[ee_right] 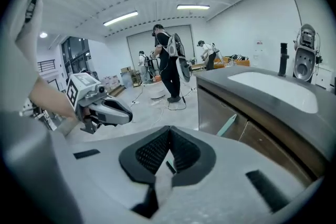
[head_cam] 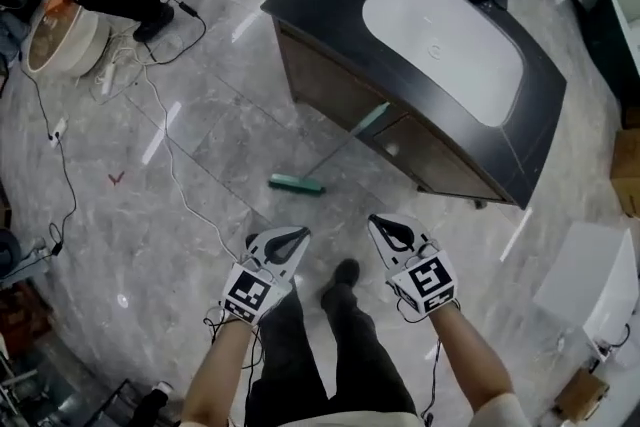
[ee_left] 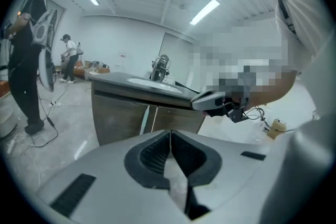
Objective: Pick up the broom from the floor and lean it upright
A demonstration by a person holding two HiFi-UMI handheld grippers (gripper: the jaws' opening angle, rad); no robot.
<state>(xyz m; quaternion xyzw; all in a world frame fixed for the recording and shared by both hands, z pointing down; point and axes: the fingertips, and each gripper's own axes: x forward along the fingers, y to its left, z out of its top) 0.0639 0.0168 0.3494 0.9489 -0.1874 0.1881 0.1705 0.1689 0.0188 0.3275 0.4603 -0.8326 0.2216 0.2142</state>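
Both sets of jaws are pressed together on nothing; the left gripper (head_cam: 292, 240) and right gripper (head_cam: 385, 229) are held side by side. The broom (head_cam: 297, 183) is found ahead, nearer the left, its handle slanted against the cabinet (head_cam: 330, 80).

Of the broom (ee_right: 229, 124), the right gripper view shows only a teal handle end.

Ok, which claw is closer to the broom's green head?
The left claw: in the head view the broom head lies just ahead of it, with the right claw further aside.
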